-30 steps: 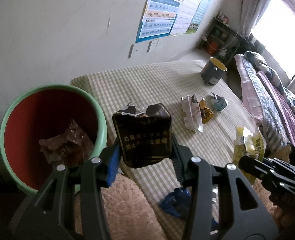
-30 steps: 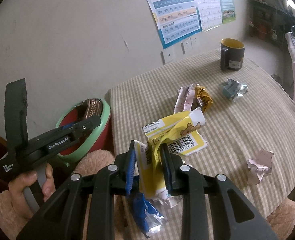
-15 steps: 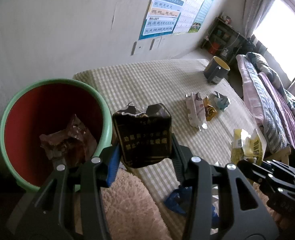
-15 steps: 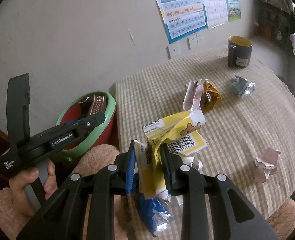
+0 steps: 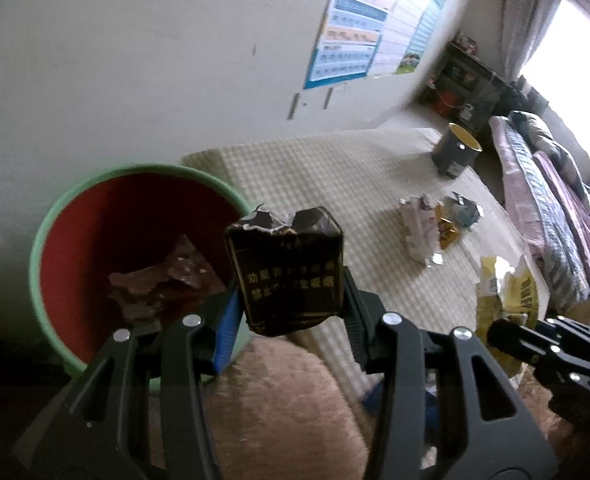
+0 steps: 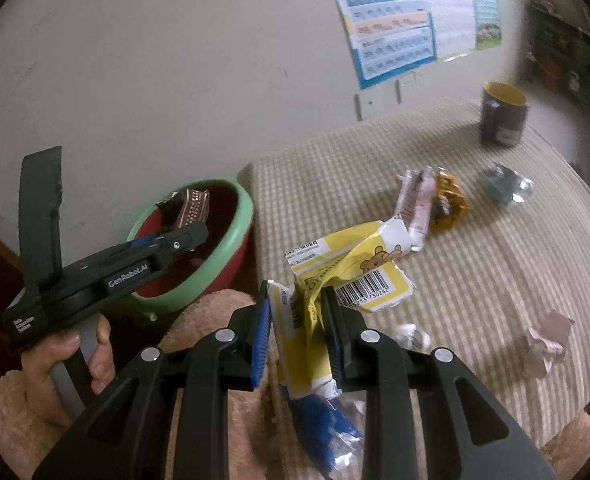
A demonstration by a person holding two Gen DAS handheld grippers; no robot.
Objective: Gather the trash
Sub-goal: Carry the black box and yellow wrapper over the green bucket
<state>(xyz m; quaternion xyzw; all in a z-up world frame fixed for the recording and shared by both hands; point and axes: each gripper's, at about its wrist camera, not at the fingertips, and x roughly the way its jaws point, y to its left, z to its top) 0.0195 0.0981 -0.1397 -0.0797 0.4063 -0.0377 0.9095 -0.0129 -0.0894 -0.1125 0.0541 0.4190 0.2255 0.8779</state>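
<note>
Left wrist view: the left gripper clenches a dark torn pack, held upright, torn end up, beside the red bin on the jaws' left. The right gripper grasps a yellow wrapper, long axis leaning up-right past the jaws, above the checked table; farther wrappers lie before a mug.

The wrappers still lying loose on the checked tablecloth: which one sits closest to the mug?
The crumpled silvery grey-blue wrapper, lying alone just in front of the dark mug. The pink-white and orange wrappers lie farther off, the pink scrap farthest.
</note>
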